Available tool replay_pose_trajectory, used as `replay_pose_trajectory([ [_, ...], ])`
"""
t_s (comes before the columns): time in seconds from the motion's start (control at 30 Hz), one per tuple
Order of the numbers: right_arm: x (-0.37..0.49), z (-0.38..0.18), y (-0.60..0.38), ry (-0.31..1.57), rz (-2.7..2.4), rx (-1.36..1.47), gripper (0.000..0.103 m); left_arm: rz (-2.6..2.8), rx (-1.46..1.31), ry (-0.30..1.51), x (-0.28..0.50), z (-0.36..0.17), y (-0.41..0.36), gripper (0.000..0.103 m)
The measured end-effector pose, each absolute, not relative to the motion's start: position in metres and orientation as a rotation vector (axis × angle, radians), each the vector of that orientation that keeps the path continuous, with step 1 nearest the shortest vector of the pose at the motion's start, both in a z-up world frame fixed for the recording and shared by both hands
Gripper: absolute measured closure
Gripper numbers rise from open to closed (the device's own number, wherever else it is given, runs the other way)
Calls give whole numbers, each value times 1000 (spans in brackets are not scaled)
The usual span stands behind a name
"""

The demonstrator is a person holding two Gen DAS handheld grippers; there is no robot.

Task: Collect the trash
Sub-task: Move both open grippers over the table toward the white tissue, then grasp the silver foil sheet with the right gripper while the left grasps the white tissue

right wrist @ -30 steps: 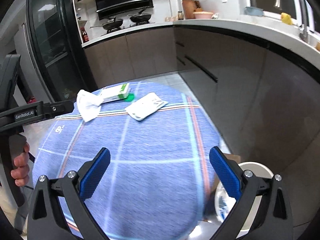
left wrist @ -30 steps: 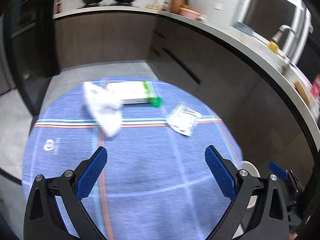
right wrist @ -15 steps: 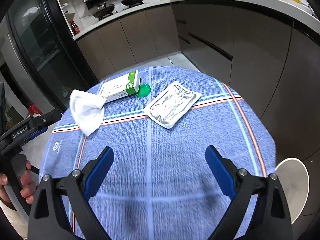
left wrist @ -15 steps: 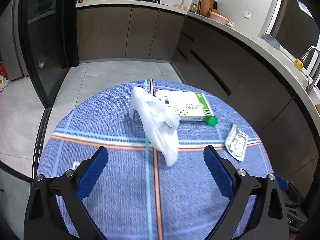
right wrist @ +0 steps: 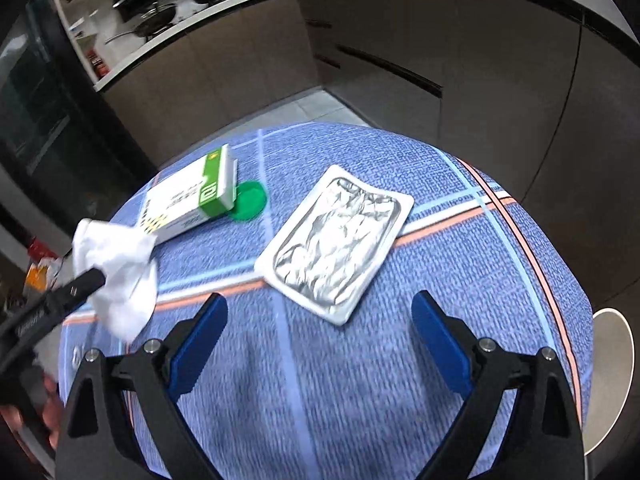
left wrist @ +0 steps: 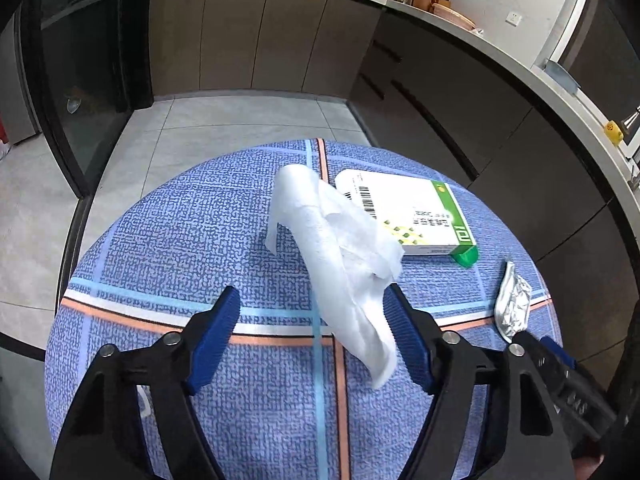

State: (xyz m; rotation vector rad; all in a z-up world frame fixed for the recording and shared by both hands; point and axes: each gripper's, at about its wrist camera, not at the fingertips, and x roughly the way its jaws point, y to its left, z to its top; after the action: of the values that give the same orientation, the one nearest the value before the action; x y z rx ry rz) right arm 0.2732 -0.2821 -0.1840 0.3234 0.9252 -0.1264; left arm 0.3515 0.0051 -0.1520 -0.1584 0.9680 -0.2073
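A crumpled white tissue lies on the round blue checked tablecloth. My left gripper is open and low over the cloth, its fingers on either side of the tissue's near end. The tissue also shows in the right wrist view. A white and green medicine box lies just behind it, with a green round cap at its corner. A silver foil blister pack lies flat in front of my right gripper, which is open and empty above the cloth.
Dark kitchen cabinets and a counter curve around behind and to the right of the table. A dark glass door stands at the left. A white round bin rim shows beside the table at lower right.
Both grippers have moved forward and down toward the table. The left gripper now straddles the tissue's near end with narrower jaws. The right gripper has come close to the foil pack.
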Motion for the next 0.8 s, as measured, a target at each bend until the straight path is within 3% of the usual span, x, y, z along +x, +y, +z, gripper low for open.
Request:
replay_pose_trajectory([
  [0.07,283,-186,-281,924,-172,323,8,-208,-161,979,355,-156,6,42],
  [0.43,319,-201,-280,925,-310,317,5,-212,-179,998,364,-165,7,42],
  [0.53,317,-202,-275,918,-327,252,19,-211,-184,1002,366,-166,7,41],
  [0.6,315,-202,-274,914,-337,223,34,-204,-186,1002,367,-167,7,39],
  [0.8,306,-203,-271,913,-303,182,37,-202,-182,1010,367,-168,1,39],
])
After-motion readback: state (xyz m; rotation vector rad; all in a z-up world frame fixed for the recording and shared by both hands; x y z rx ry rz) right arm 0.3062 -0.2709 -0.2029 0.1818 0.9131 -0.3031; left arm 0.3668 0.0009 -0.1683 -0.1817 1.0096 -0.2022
